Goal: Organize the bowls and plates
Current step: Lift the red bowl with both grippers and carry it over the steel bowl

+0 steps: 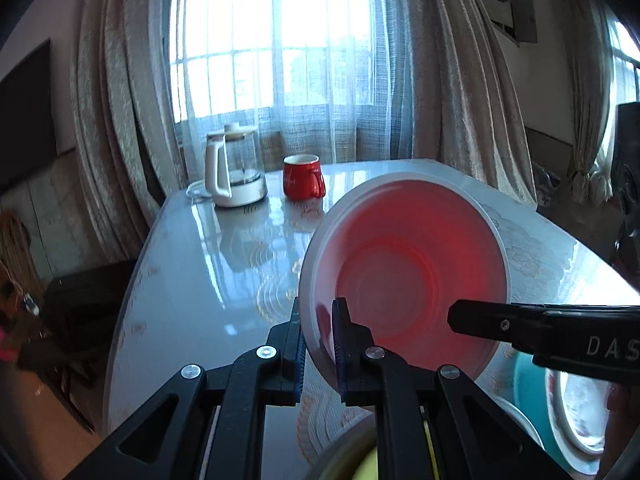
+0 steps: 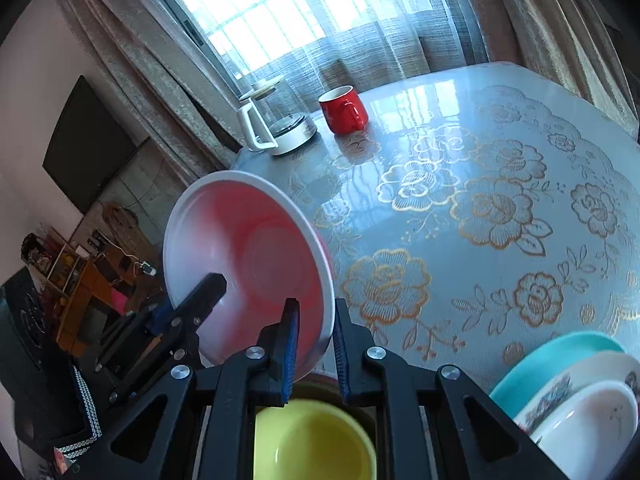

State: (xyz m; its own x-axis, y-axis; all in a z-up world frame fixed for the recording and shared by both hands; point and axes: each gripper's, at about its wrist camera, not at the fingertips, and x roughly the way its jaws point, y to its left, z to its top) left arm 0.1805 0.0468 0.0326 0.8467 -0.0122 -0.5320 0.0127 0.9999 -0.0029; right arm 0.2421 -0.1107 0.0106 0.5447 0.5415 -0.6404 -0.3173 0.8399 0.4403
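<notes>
both tools (image 1: 319, 346) (image 2: 316, 350) clamp red bowl (image 1: 404, 276) over floral glossy table (image 2: 480, 184), curtained window (image 1: 276, 40) behind.

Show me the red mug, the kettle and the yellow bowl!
red mug (image 2: 343, 110): right wrist view, on its side wall.
kettle (image 1: 236, 168): left wrist view, on its glass body.
yellow bowl (image 2: 312, 440): right wrist view, on its inside.

The bowl (image 2: 248, 264) glows red inside, fading to a white rim. The surface (image 2: 460, 208) is pale grey-blue and glossy, patterned with gold-outlined roses and leaves. A red mug (image 2: 344, 110) is white within, beside a white kettle (image 2: 276, 120). Nearer sit a yellow bowl (image 2: 314, 440), a teal plate (image 2: 552, 360) and white plates (image 2: 588, 420). Black claws carry blue pads (image 2: 290, 356).
</notes>
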